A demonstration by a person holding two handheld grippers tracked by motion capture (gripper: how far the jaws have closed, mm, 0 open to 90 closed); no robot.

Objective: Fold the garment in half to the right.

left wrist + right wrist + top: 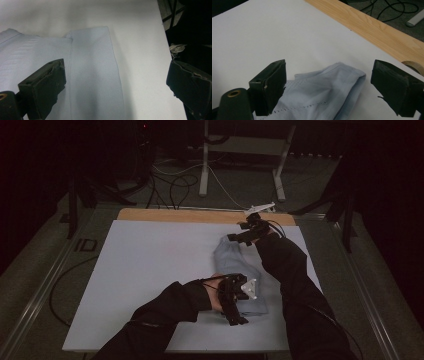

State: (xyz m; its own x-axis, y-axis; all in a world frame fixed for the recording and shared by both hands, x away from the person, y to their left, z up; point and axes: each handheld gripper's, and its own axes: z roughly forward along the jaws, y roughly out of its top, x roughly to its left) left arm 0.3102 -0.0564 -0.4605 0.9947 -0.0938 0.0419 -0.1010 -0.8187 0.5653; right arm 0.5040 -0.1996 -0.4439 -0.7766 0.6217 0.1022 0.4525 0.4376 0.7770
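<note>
A light blue cloth lies folded on the white sheet, right of the middle. My left gripper hovers over the cloth's near end, open. In the left gripper view the jaws stand wide apart over the cloth, whose straight folded edge runs between them. My right gripper is at the cloth's far end, open too. In the right gripper view its jaws straddle a rounded corner of the cloth, and nothing is gripped.
A wooden table strip borders the sheet at the back. A roll of tape sits by the wood near my right gripper. A white plastic piece lies at the back edge. Cables and desk legs stand on the floor beyond.
</note>
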